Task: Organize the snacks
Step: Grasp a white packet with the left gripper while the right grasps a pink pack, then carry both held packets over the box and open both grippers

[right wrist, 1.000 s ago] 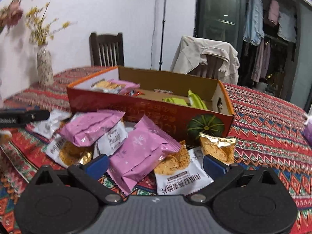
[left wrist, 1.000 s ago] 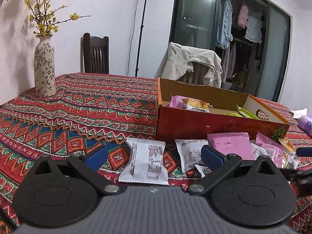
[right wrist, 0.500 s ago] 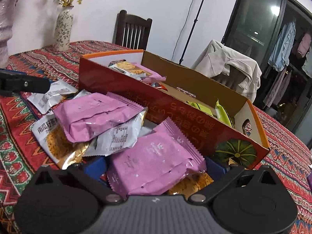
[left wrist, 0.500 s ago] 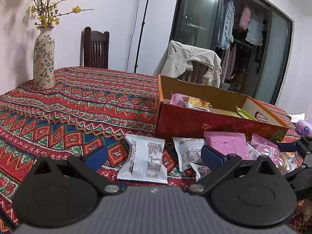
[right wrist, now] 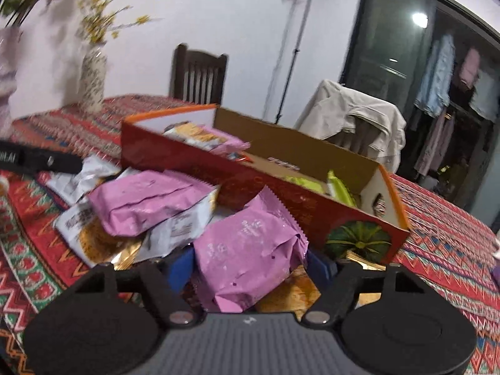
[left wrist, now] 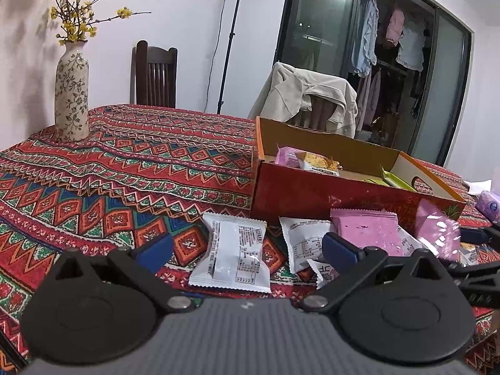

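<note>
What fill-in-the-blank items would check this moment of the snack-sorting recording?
1. The right gripper is closing around a snack packet coloured ____.
2. Between the fingers of the left gripper lies a ____ packet, untouched on the tablecloth.
3. The picture on the front of the red box shows a ____.
4. The vase holds branches with ____ flowers.

Missing words: pink; white; pumpkin; yellow

Box [left wrist: 328, 197] sits on counter [left wrist: 125, 168], snack packets [left wrist: 307, 161] inside it. Loose packets [left wrist: 231, 256] lie on counter before box's near wall. Vase [left wrist: 71, 93] stands at far left corner; chair [left wrist: 155, 76] behind counter, jacket-draped chair [left wrist: 307, 100] behind box.
</note>
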`<state>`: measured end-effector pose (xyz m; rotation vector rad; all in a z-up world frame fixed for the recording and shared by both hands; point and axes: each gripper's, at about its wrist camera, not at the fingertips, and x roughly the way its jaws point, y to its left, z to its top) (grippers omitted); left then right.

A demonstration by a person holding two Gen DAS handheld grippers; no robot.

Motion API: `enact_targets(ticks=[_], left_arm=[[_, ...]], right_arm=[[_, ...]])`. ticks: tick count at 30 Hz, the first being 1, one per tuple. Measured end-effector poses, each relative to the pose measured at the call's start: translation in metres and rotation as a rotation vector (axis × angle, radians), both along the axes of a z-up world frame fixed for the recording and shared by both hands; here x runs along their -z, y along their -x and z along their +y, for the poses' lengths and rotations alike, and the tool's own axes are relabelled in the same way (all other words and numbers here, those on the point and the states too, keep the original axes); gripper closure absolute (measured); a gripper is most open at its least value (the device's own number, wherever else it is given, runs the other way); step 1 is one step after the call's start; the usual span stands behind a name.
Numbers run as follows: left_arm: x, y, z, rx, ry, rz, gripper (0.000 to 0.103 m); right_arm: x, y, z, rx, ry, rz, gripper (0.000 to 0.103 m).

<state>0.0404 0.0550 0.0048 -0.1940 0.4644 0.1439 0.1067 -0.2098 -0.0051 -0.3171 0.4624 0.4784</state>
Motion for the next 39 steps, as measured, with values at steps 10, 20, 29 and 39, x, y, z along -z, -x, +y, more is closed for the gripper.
enact_targets(ticks=[10,20,29,39], left_arm=[[-0.002,-0.004,-0.002,-0.028,-0.031,0.043,0.0],[0.007,-0.038,0.0,-0.089,-0.115,0.222,0.0],[0.012,-0.053,0.004,-0.113,-0.102,0.275,0.017],[0.01,-0.047,-0.001,-0.083,-0.1,0.226,0.053]], right_arm=[[-0.008,-0.005,-0.031,0.088,-0.162,-0.002,0.029],[-0.009,-0.002,-0.037,0.1,-0.199,-0.013,0.029],[-0.01,-0.001,-0.037,0.099,-0.21,-0.018,0.029],[-0.011,-0.002,-0.037,0.1,-0.208,-0.014,0.029]])
